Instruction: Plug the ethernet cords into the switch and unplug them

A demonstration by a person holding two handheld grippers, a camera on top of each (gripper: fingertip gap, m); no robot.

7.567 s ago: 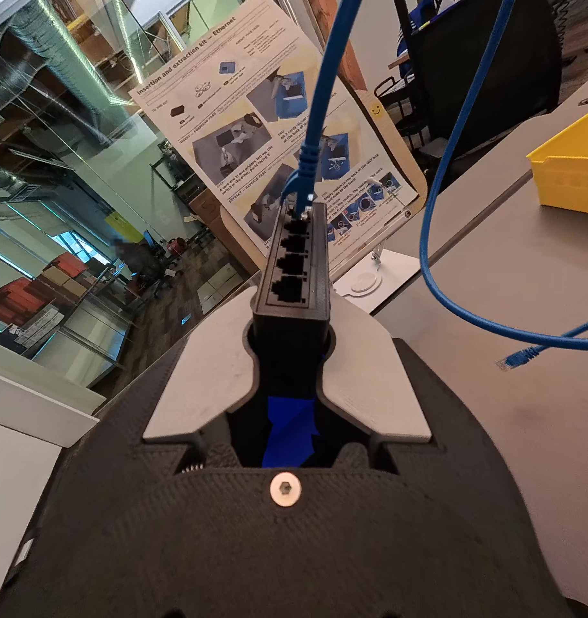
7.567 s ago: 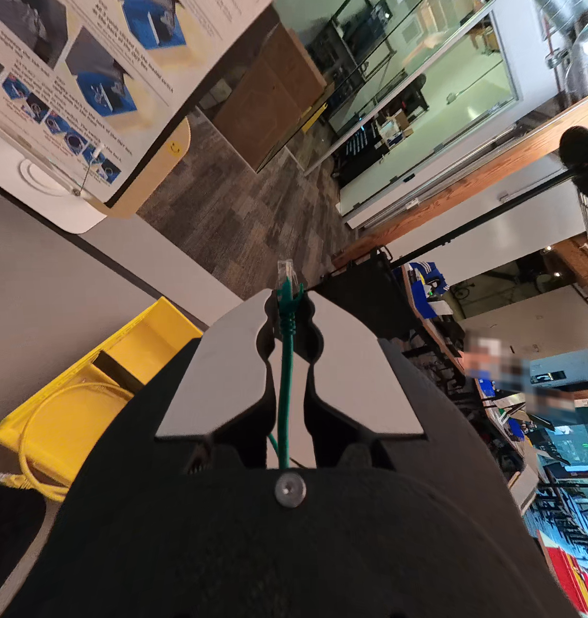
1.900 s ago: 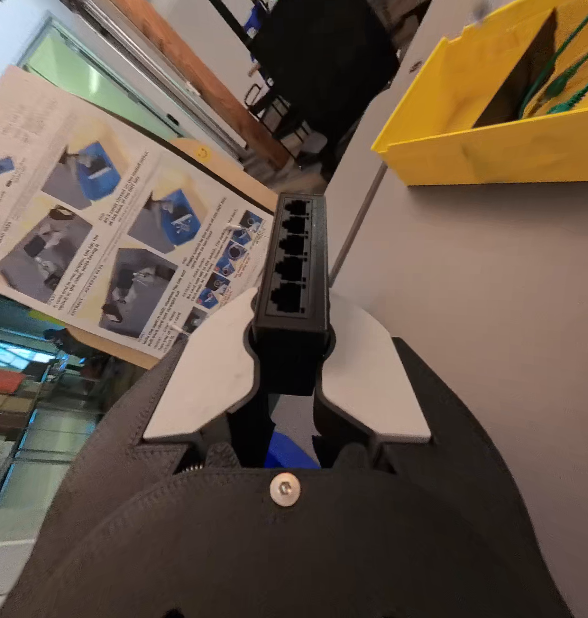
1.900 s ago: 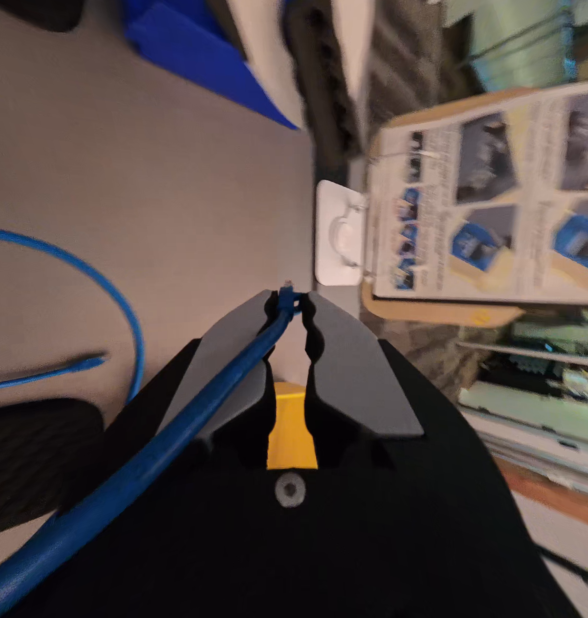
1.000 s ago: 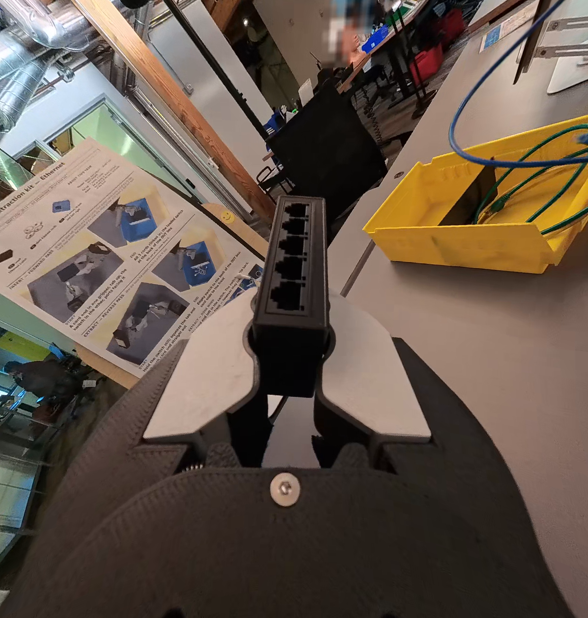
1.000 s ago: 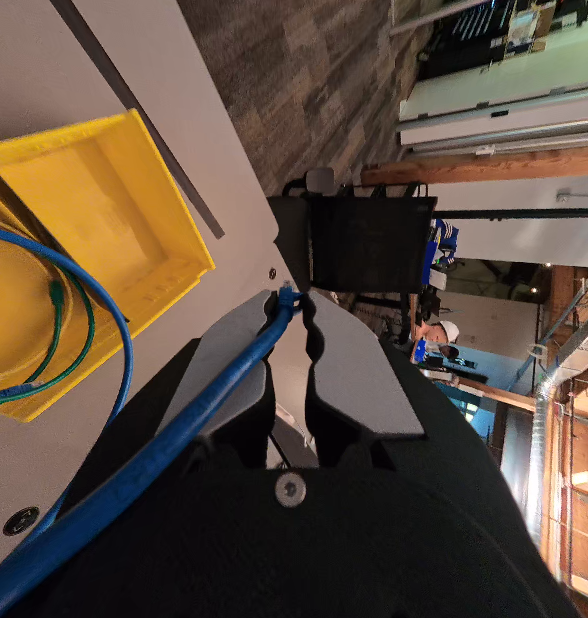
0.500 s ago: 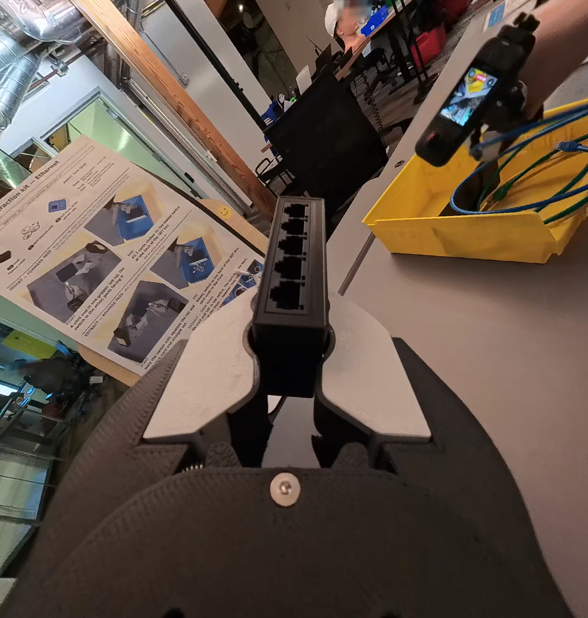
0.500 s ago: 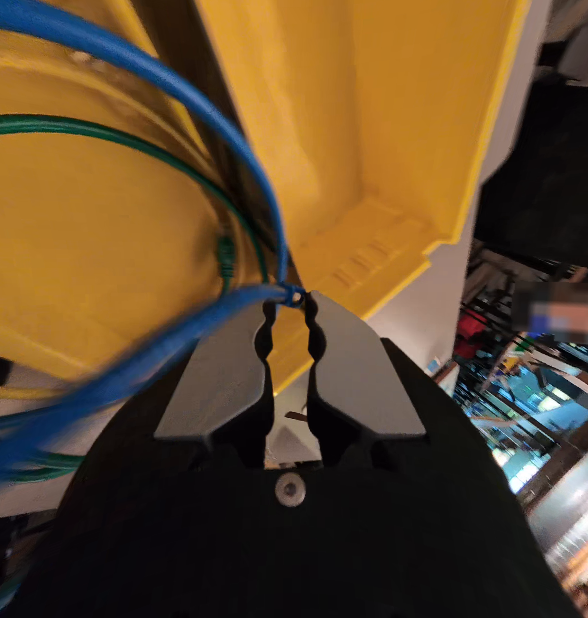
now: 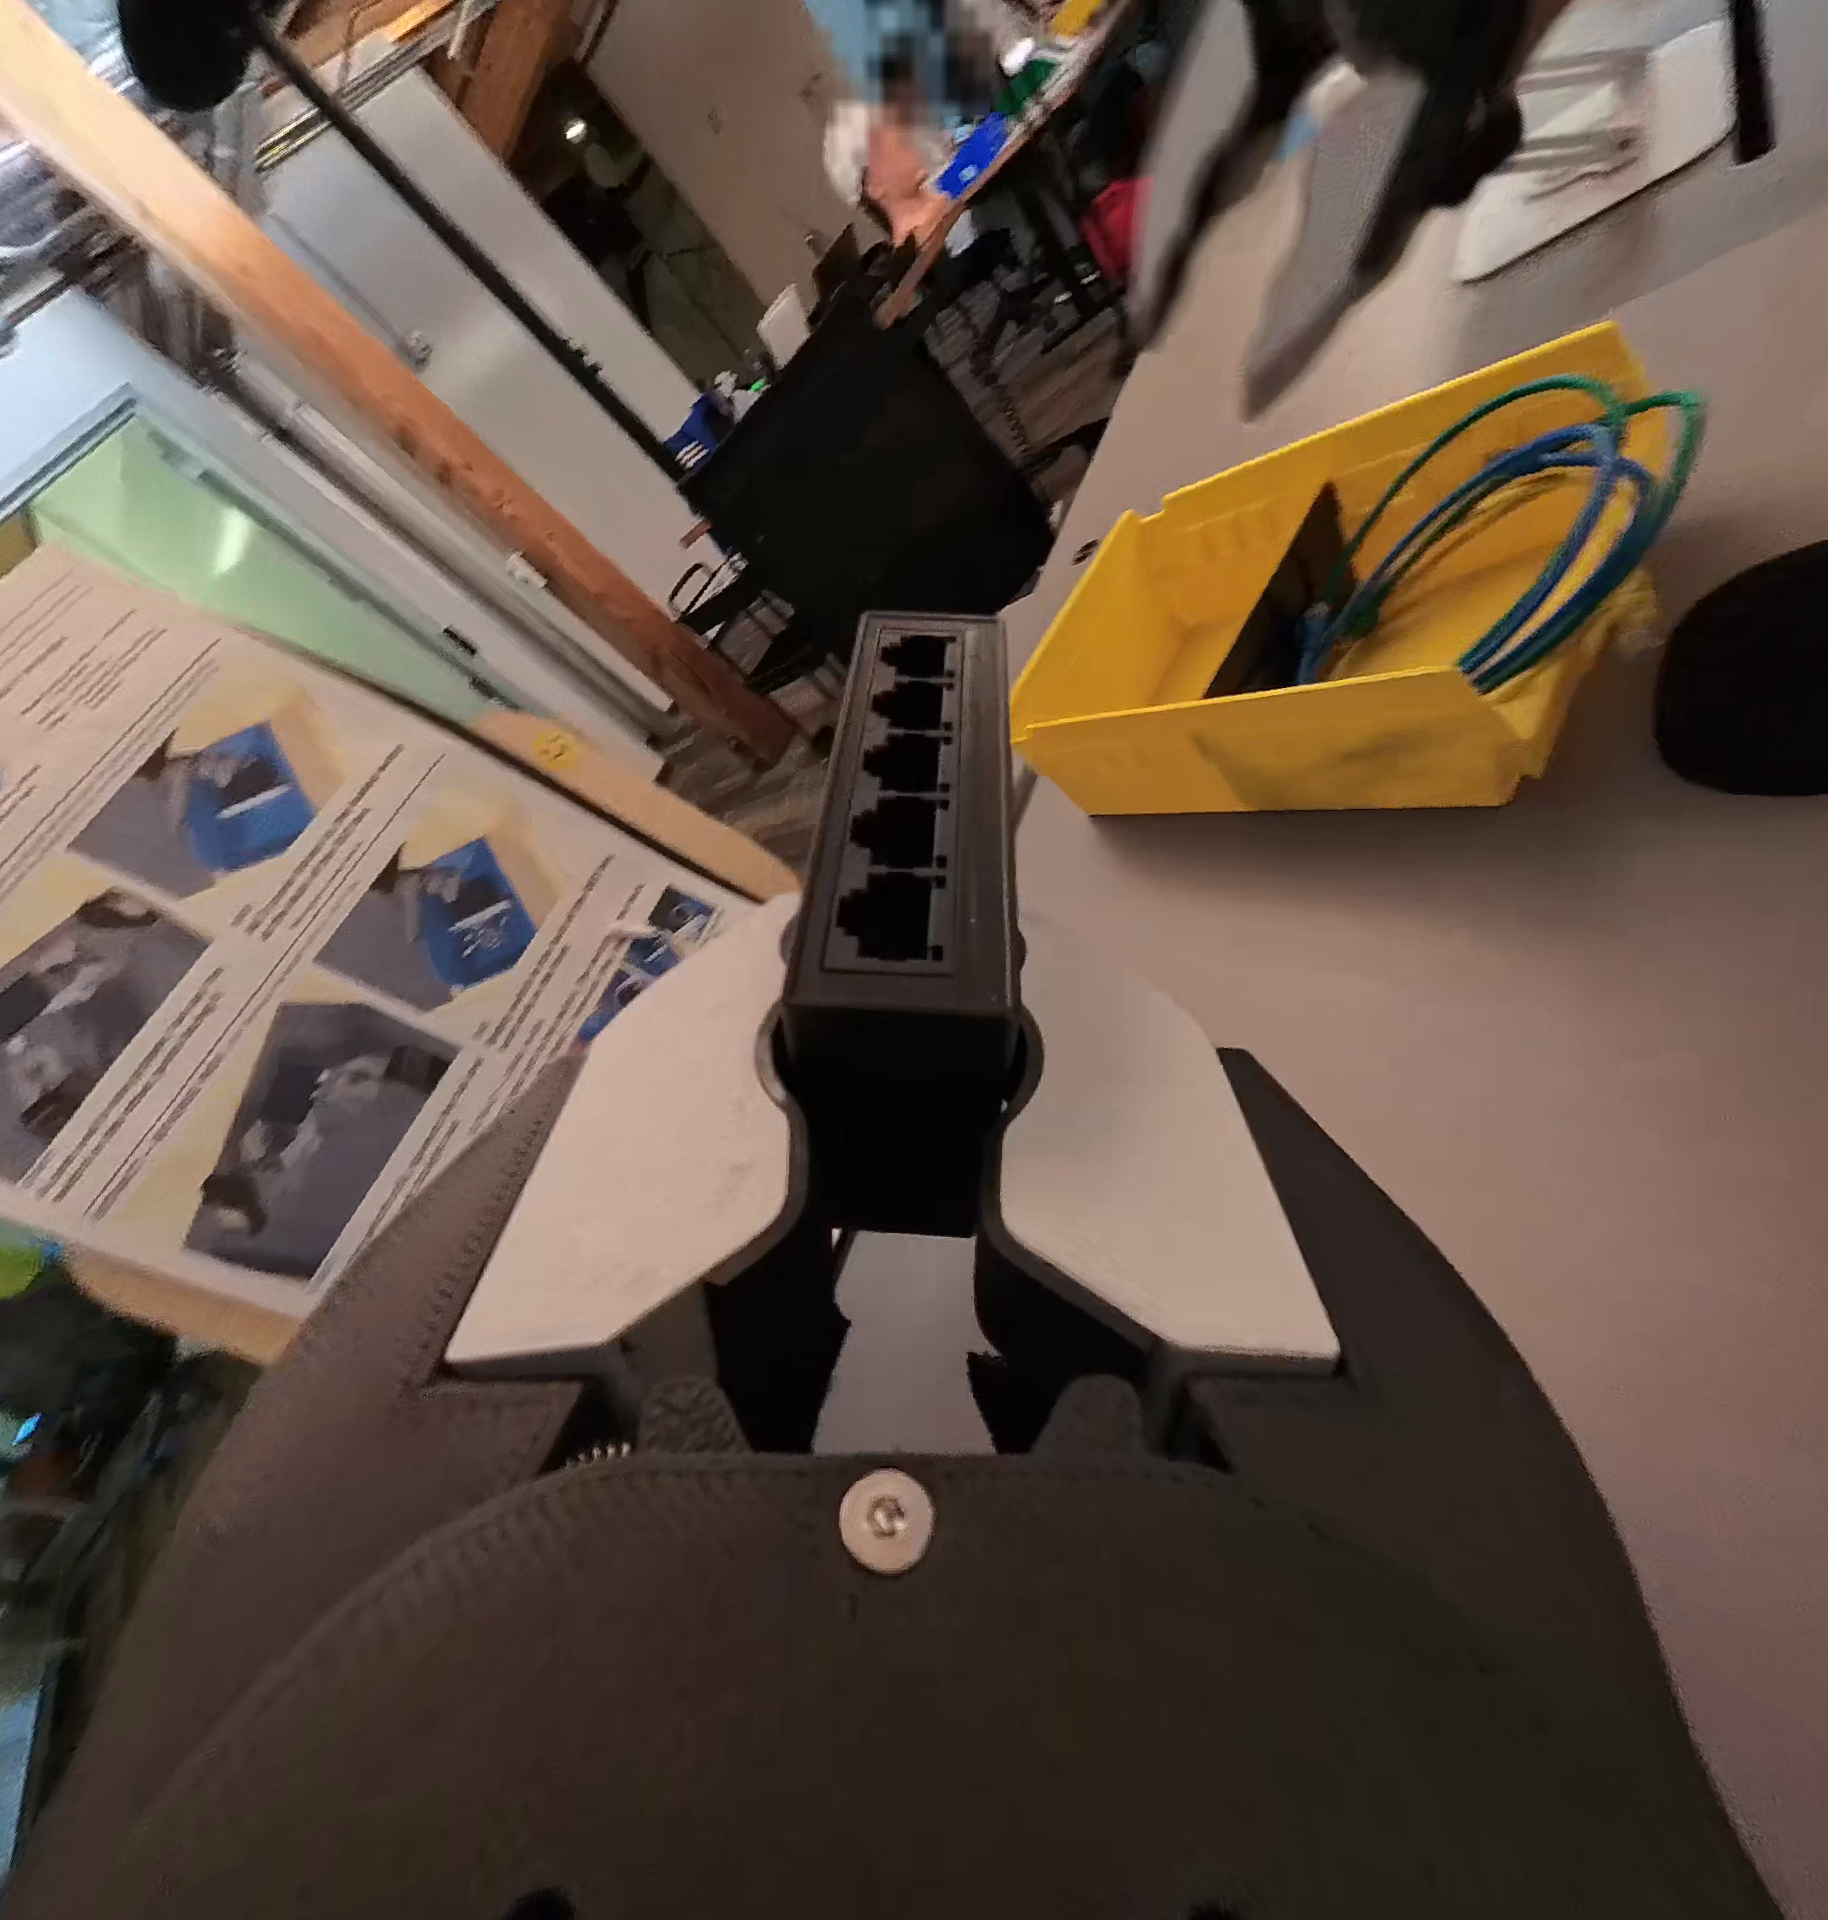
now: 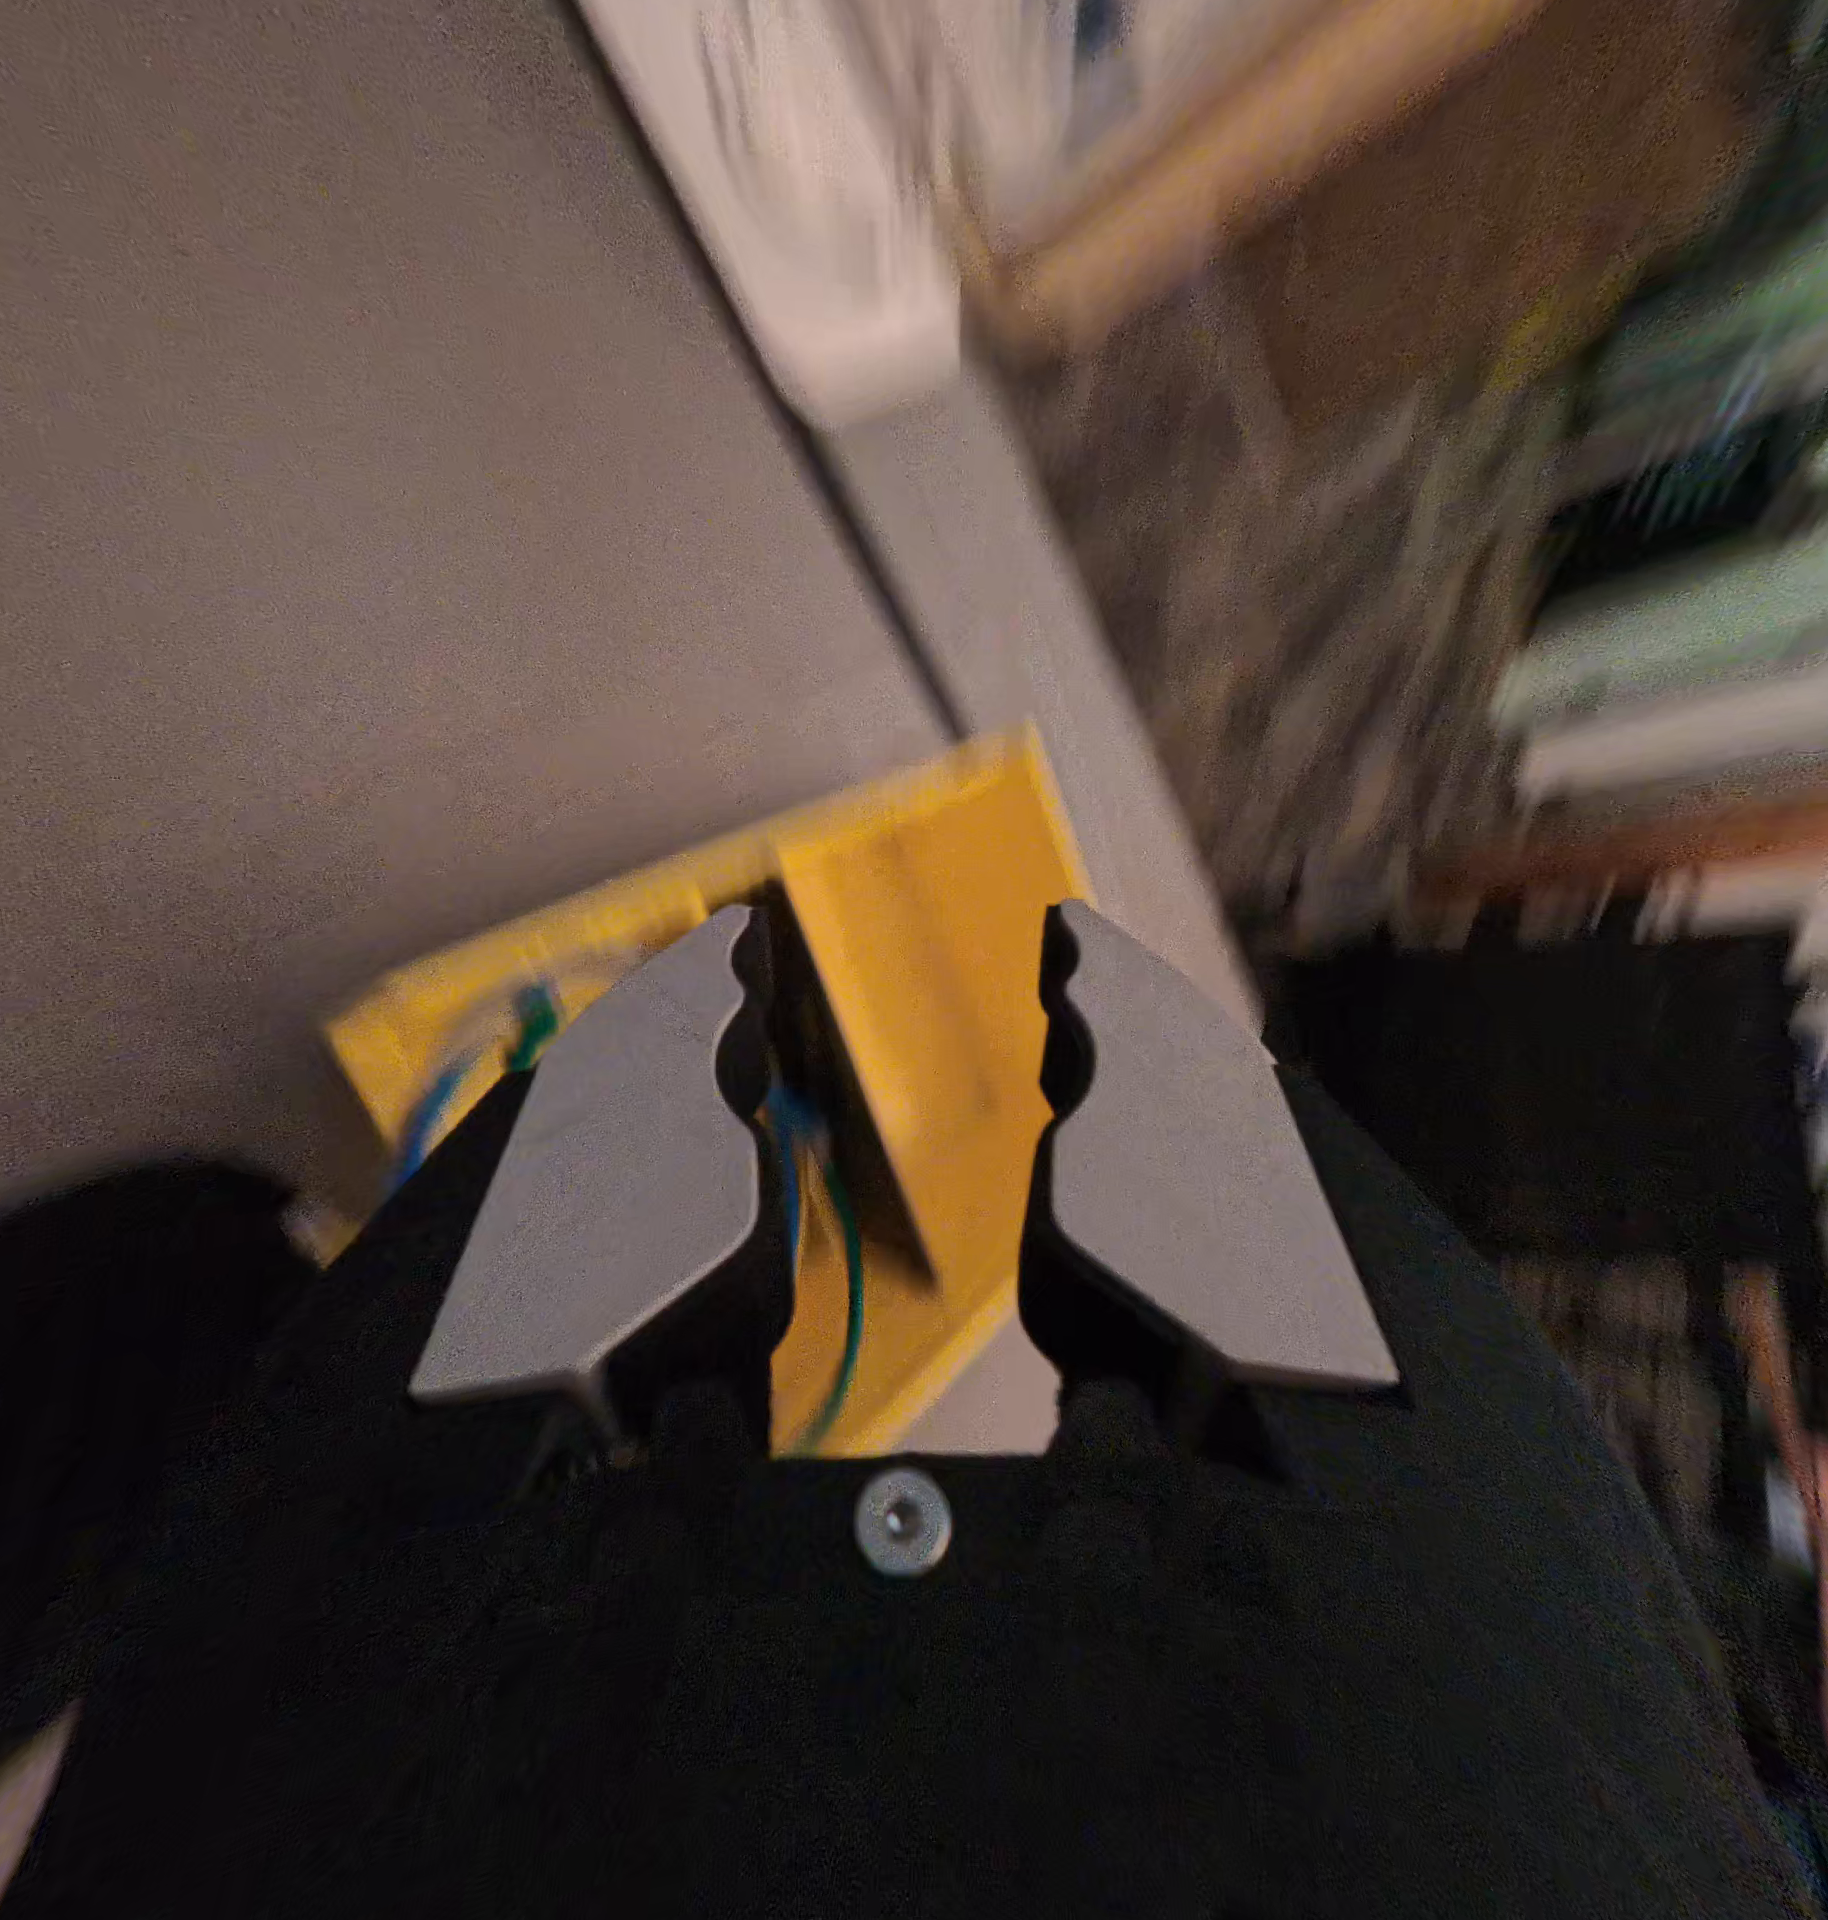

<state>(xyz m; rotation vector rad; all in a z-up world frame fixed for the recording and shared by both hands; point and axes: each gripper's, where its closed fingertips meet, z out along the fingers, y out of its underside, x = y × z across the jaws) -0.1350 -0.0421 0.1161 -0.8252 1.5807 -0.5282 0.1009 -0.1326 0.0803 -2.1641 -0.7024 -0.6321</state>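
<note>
My left gripper (image 9: 902,997) is shut on a black switch (image 9: 905,831), held on end above the grey table (image 9: 1461,1091) with its row of ports empty. A blue cord (image 9: 1575,520) and a green cord (image 9: 1461,416) lie looped in a yellow bin (image 9: 1253,748) at the right. My right gripper (image 10: 902,920) is open and empty above that yellow bin (image 10: 920,987). The blue cord (image 10: 790,1117) and green cord (image 10: 850,1278) show below it between the fingers. The right gripper also shows, blurred, in the left wrist view (image 9: 1237,291) above the bin.
An instruction poster (image 9: 214,883) stands on a board at the left, past the table edge. A black rounded object (image 9: 1783,665) lies to the right of the bin. A black chair (image 9: 868,436) stands behind the table. The right wrist view is motion-blurred.
My right gripper has opened and let go of the blue cord, which now lies in the yellow bin, and has lifted away from the bin. My left gripper still holds the switch.
</note>
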